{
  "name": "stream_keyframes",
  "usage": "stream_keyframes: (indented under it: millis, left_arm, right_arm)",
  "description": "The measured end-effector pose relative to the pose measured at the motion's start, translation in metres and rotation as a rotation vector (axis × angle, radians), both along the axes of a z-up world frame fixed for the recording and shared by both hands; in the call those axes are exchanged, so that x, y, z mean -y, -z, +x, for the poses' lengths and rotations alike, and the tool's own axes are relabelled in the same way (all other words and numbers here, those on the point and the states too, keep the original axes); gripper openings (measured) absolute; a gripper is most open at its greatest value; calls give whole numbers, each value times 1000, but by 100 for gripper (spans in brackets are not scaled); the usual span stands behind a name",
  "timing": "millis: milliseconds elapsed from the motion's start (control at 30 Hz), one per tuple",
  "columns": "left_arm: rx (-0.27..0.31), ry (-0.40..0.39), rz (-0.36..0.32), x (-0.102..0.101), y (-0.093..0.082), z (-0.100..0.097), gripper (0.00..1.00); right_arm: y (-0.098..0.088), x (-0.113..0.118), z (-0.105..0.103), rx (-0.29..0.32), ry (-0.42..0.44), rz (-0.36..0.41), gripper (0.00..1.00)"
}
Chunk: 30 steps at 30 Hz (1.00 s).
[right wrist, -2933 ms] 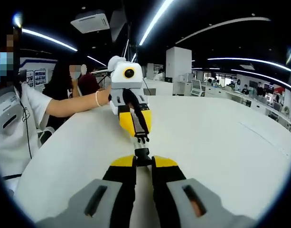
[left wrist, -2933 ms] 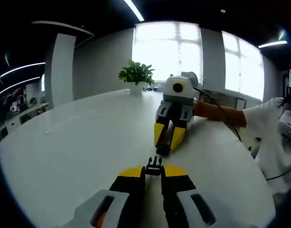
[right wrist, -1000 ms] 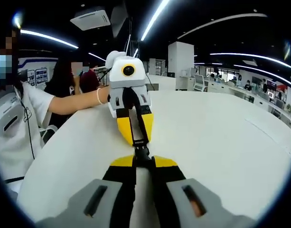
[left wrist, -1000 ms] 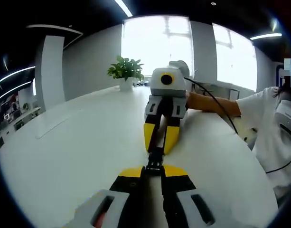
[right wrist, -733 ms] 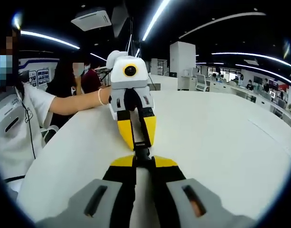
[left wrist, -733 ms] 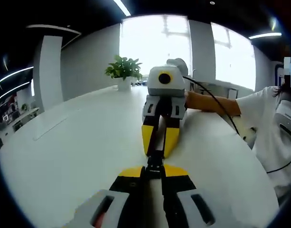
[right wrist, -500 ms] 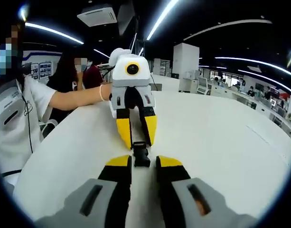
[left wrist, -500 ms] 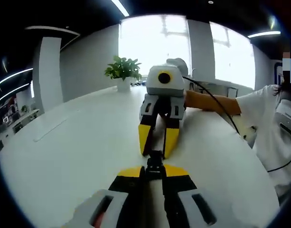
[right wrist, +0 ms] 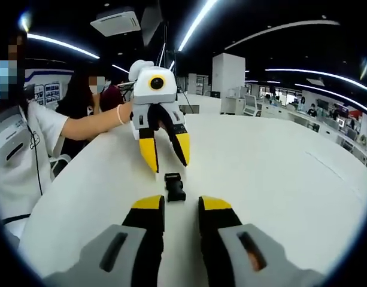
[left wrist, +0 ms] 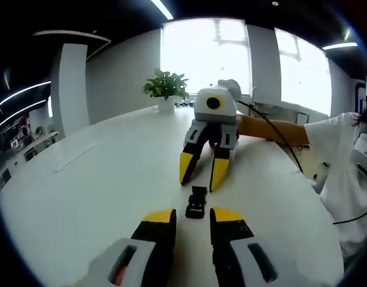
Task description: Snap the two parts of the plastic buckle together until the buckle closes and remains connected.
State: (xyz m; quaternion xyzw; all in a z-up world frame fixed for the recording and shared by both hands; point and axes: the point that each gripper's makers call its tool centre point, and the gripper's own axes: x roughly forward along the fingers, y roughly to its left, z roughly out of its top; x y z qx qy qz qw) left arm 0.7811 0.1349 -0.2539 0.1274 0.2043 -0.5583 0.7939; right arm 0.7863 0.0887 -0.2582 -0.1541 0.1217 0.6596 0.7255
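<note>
Black plastic buckle (left wrist: 196, 201) now lies joined on the white counter (left wrist: 99, 185), just ahead of the left hand-held gripper (left wrist: 193, 216) and the right hand-held gripper (right wrist: 181, 204); both have let go, jaws spread, so the task looks done.

**Buckle between two facing grippers**

The buckle (left wrist: 196, 202) (right wrist: 174, 186) lies on the table (left wrist: 99, 185) (right wrist: 279, 179), just ahead of the left gripper (left wrist: 192, 216) fingertips and clear of them. Beyond it the right gripper (left wrist: 200, 169) points back, its tips just past the buckle. In the right gripper view the right gripper (right wrist: 181, 203) sits before the buckle, the left gripper (right wrist: 166, 154) behind. A potted plant (left wrist: 166, 89) stands far behind.
</note>
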Motion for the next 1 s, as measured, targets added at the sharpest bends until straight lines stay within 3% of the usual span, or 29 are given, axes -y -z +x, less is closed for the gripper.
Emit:
stream_keyframes:
  millis: [233,1000]
  left_arm:
    - [-26,-7,16,2,7,1,21]
    - [-22,7,7,3,8,0,12]
  right_arm:
    - [0,-1,2,-10,10,-1,21]
    - [-2,-4,4,-10,0,10,12]
